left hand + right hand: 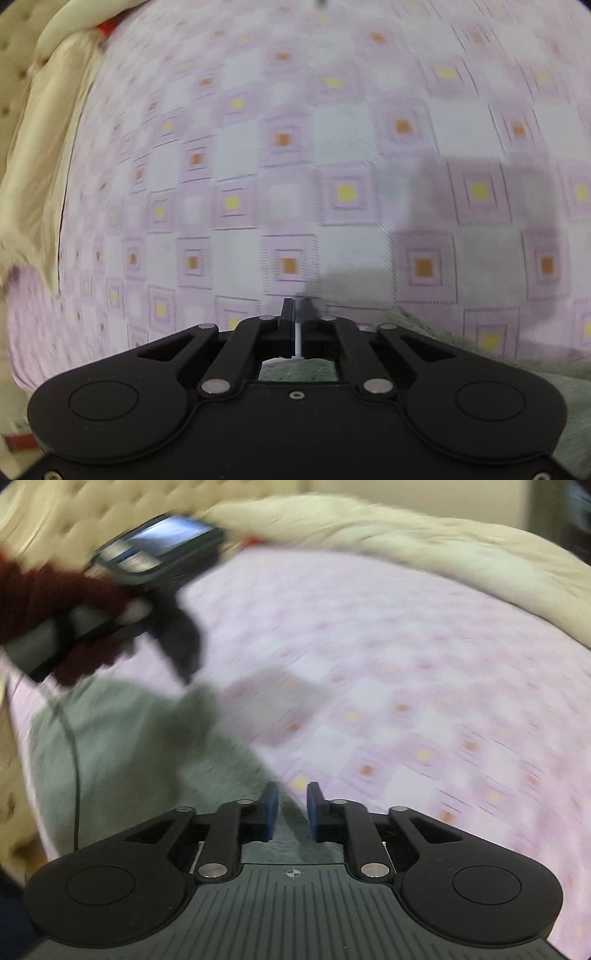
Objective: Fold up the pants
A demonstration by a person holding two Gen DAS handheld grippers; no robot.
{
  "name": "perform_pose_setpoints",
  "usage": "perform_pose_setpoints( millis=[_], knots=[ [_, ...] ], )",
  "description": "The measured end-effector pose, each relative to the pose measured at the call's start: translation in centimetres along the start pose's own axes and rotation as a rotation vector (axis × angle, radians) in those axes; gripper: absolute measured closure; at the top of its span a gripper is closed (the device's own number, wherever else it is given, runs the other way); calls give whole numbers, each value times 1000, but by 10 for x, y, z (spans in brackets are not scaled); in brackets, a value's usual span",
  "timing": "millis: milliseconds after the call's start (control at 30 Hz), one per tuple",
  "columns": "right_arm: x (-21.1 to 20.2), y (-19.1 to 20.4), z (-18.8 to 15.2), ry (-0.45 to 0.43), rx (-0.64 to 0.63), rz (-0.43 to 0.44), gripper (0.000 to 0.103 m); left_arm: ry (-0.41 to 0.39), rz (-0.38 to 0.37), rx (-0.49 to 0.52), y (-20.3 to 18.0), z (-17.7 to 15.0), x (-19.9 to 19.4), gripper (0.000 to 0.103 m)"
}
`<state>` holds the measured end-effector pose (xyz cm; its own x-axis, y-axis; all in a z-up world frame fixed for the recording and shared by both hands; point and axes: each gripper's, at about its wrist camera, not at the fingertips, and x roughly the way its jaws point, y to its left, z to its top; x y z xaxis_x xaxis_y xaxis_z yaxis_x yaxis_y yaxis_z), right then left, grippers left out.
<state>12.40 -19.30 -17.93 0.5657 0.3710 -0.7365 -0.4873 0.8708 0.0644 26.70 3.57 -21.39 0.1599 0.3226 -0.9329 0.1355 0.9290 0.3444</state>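
Pants (122,760) on bedsheet (406,701), beneath left tongs (296,314) and right tongs (292,805).

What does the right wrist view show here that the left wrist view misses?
Only the right wrist view shows the left gripper from outside, with its mounted screen and the maroon sleeve of the arm holding it; the right gripper has open jaws. Only the left wrist view shows the left gripper's jaws nearly closed, and crisp checks. Both show the grey-green pants on the pink checked bedsheet, plus the cream bedding.
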Motion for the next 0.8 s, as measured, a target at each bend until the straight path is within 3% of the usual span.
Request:
perform_pose_setpoints(
  millis=[100, 200, 333, 467, 533, 633, 700, 800],
  knots=[
    [-8, -14, -23, 60, 85, -110, 86, -61, -48, -44, 14, -11, -24, 89],
    [-17, -38, -54, 144, 236, -236, 86, -121, -112, -5, 10, -33, -44, 88],
    [-46, -74, -105, 205, 416, -435, 85, -123, -211, 140, -20, -75, -46, 82],
    [-85, -105, -136, 226, 590, -609, 85, -98, -198, 301, -47, -124, -32, 83],
    [-108, -115, -150, 199, 697, -674, 85, -120, -173, 367, -55, -144, -30, 87],
    [-147, -120, -166, 92, 869, -715, 83, -173, -138, 441, -62, -160, -37, 87],
    [-169, -118, -182, 35, 969, -724, 75, -181, -158, 432, -62, -162, -44, 85],
    [-181, -112, -201, 7, 1044, -707, 74, -190, -219, 379, -56, -166, -58, 80]
  ],
)
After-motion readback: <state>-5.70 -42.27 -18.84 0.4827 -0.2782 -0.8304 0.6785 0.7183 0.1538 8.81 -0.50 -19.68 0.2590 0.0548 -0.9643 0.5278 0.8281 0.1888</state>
